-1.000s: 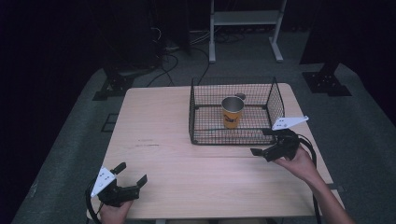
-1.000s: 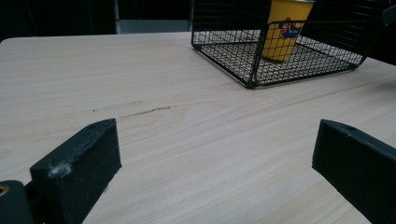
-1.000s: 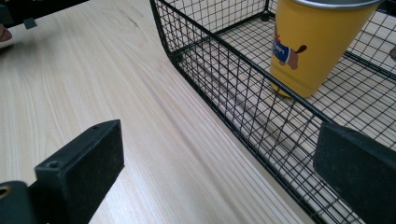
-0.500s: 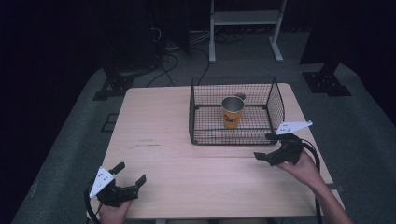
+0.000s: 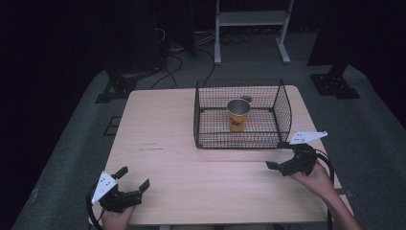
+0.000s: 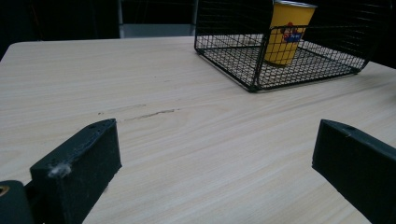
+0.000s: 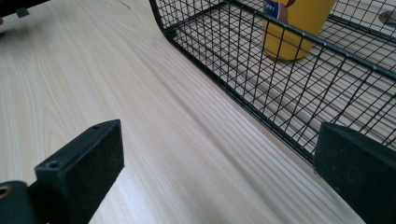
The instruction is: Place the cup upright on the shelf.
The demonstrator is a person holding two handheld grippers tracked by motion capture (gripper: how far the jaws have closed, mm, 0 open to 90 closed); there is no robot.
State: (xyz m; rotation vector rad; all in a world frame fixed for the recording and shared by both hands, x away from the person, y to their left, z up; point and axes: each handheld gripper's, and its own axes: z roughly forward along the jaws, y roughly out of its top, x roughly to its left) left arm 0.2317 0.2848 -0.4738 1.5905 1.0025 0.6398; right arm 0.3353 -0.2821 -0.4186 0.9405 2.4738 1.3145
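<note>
From the high view, the wire basket (image 5: 242,115) sits at about one o'clock on the wooden table (image 5: 167,139), and the yellow cup (image 5: 238,115) stands upright inside it, near the middle. The right gripper (image 5: 282,165) hovers low at four o'clock, just off the basket's near right corner, jaws parted and empty; the left gripper (image 5: 130,179) waits at seven o'clock near the table's front edge, well apart from the basket, jaws spread and empty too. Over to the left gripper view: both black jaws stand wide over bare wood, with the basket (image 6: 280,46) up at one o'clock and the cup (image 6: 287,32) visible through the mesh. Now the right gripper view: jaws released again, the basket's rim (image 7: 280,60) running right in front and the cup (image 7: 299,28) just behind the wire at twelve to one o'clock. This looks like the approach stage, nothing grasped yet. The next move likely calls for the right gripper to lift over the basket wall and come down around the cup, clear of the mesh.
</note>
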